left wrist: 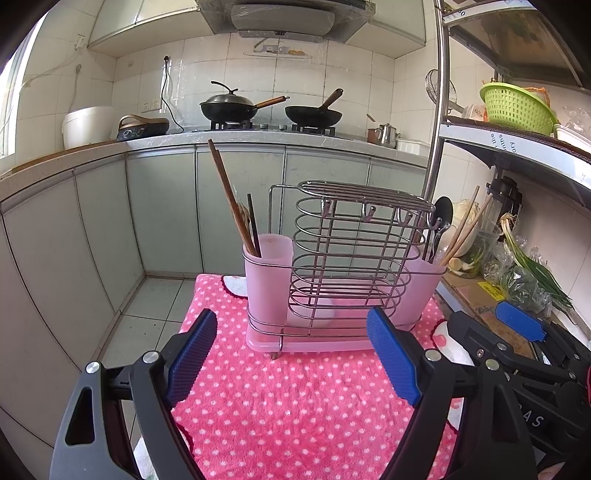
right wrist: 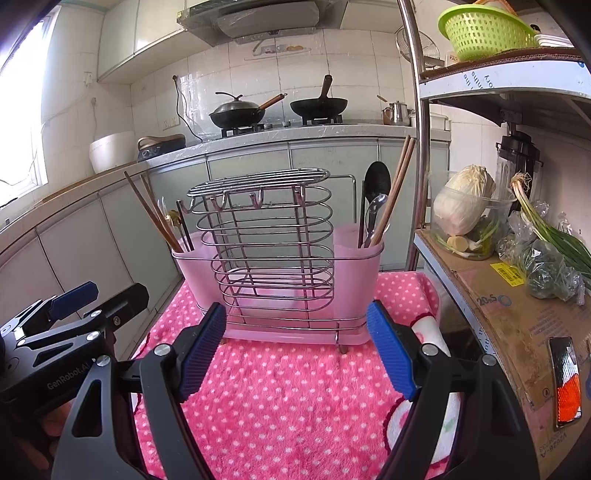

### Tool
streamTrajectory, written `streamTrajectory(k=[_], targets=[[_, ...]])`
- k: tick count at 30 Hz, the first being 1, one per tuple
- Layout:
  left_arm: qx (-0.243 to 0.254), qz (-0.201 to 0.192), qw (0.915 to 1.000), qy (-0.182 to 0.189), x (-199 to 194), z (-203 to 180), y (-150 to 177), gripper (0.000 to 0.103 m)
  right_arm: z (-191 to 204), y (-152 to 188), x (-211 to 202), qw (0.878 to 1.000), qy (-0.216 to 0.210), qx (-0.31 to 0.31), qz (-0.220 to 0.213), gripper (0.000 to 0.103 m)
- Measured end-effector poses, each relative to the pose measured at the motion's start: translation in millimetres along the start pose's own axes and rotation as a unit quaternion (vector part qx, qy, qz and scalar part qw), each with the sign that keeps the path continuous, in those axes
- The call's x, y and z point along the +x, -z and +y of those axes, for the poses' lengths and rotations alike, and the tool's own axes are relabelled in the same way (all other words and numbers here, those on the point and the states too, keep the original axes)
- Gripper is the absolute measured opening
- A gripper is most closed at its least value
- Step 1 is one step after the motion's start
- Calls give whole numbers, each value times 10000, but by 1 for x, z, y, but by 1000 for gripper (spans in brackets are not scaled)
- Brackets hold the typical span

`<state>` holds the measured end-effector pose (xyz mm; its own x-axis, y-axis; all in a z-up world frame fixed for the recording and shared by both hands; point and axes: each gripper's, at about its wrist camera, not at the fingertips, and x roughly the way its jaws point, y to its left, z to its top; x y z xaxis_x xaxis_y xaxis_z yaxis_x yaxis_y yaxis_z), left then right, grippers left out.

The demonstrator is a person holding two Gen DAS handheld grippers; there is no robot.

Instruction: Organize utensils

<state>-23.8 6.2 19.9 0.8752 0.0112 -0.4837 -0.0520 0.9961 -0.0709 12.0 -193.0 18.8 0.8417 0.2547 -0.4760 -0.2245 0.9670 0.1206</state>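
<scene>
A pink plastic utensil holder (left wrist: 343, 295) (right wrist: 280, 280) with a wire rack (left wrist: 354, 254) (right wrist: 269, 236) in its middle stands on a pink polka-dot towel (left wrist: 295, 398) (right wrist: 288, 398). Its left cup (left wrist: 267, 273) holds dark chopsticks (left wrist: 229, 199) (right wrist: 155, 214). Its right cup (right wrist: 358, 254) holds a black spoon (right wrist: 376, 177), a metal spoon (right wrist: 376, 210) and wooden chopsticks (right wrist: 399, 181). My left gripper (left wrist: 291, 339) is open just short of the holder, nothing between its blue pads. My right gripper (right wrist: 295, 332) is open too, empty, in front of the holder's base.
A metal shelf unit (right wrist: 421, 110) rises at the right, with a cabbage in a clear tub (right wrist: 465, 206), green onions (right wrist: 546, 229), cardboard (right wrist: 517, 332) and a green basket (right wrist: 484, 29). Behind are grey cabinets (left wrist: 166, 206) and a counter with two woks (left wrist: 229, 105) (left wrist: 314, 114).
</scene>
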Motion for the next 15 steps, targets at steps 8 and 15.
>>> streamTrajectory(k=[8,15], targets=[[13,71,10000,-6,8,0,2,81,0,2,6,10000,-4,8,86,79],[13,203,9998,-2,17,1,5,81,-2,5,13,9998,0,46,186,79]])
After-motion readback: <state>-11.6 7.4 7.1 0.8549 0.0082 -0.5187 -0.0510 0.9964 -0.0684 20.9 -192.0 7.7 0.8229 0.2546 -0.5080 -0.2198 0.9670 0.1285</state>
